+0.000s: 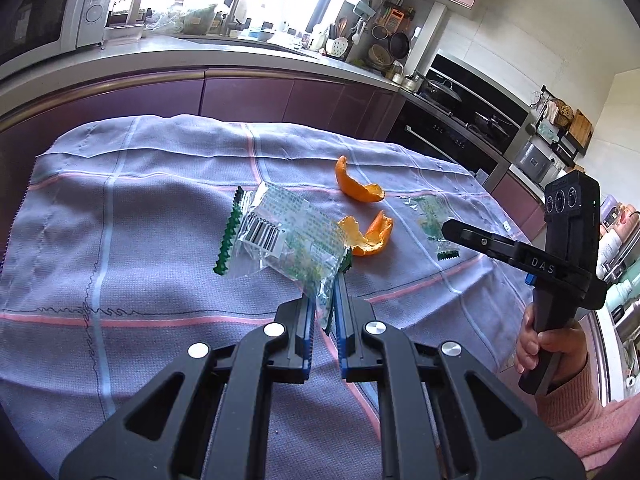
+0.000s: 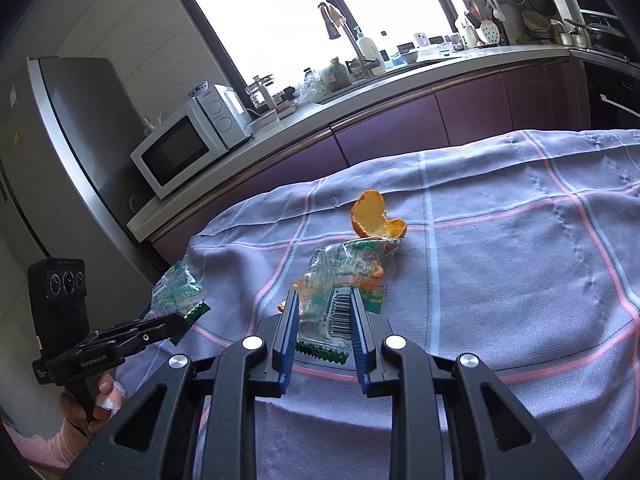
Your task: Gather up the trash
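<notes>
A clear wrapper with green edges and a barcode [image 1: 280, 240] sticks up from my left gripper [image 1: 323, 296], which is shut on its lower end. Two curled orange peels [image 1: 358, 186] [image 1: 368, 234] lie on the lilac checked cloth [image 1: 160, 200] just beyond it. My right gripper [image 2: 324, 294] is shut on a second green-printed wrapper [image 2: 344, 276], with bits of peel showing behind the plastic. A larger orange peel [image 2: 376, 216] rests on the cloth past it. Each gripper shows in the other view, with its wrapper: the right gripper [image 1: 448, 230] and the left gripper [image 2: 180, 320].
Beyond the table's far edge runs a purple-fronted kitchen counter [image 1: 240, 60] with a microwave [image 2: 188, 148], a sink tap [image 2: 336, 20] and bottles. A steel fridge [image 2: 72, 128] stands at the left, a hob and oven [image 1: 460, 120] at the right. A hand in a pink sleeve [image 1: 552, 348] grips the right handle.
</notes>
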Demonstrator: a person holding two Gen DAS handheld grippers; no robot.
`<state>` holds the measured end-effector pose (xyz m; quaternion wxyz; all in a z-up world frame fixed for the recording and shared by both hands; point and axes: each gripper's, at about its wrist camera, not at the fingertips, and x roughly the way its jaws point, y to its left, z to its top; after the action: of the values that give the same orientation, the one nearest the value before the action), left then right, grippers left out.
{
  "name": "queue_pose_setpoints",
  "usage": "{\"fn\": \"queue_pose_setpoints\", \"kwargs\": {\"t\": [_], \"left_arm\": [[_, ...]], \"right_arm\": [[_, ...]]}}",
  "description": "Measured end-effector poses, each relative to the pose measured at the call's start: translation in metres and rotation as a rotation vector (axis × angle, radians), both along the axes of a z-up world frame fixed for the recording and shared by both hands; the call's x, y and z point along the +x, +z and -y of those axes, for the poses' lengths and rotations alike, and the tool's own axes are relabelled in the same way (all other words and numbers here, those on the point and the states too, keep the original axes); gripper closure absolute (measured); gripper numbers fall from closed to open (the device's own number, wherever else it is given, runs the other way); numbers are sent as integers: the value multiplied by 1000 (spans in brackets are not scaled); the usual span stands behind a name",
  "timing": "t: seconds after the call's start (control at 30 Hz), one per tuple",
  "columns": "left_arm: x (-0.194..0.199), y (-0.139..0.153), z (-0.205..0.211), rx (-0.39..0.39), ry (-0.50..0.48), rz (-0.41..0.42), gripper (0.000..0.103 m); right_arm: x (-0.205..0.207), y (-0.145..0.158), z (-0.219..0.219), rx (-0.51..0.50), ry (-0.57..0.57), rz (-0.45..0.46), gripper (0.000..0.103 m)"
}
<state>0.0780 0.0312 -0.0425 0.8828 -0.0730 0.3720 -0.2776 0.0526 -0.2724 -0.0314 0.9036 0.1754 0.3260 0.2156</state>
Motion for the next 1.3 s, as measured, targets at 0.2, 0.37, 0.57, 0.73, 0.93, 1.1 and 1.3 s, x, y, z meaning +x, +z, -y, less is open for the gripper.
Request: {"fn": "queue_pose_setpoints", "kwargs": {"t": [0.2, 0.37, 0.57, 0.73, 0.93, 1.1, 1.3], "left_arm": [[-9, 8, -11, 9, 13, 23, 93], [-18, 13, -22, 8, 28, 36, 93], [-24, 20, -34, 12, 41, 47, 93], [-32, 24, -42, 15, 52, 56, 93], [-35, 29, -51, 14, 68, 66, 93], [-39, 32, -58, 17, 82, 74, 93], [-44, 33, -68, 19, 103, 78, 93]], "right_arm": [[2, 4, -20, 7, 50, 10, 80], [2, 7, -36, 12, 83, 17, 80], [2, 10, -52, 17, 114, 26, 80], [4, 11, -61, 20, 133, 28, 80], [6, 13, -73, 21, 157, 33, 80], [7, 15, -83, 22, 179, 38, 80], [9, 18, -96, 21, 206, 45, 80]]}}
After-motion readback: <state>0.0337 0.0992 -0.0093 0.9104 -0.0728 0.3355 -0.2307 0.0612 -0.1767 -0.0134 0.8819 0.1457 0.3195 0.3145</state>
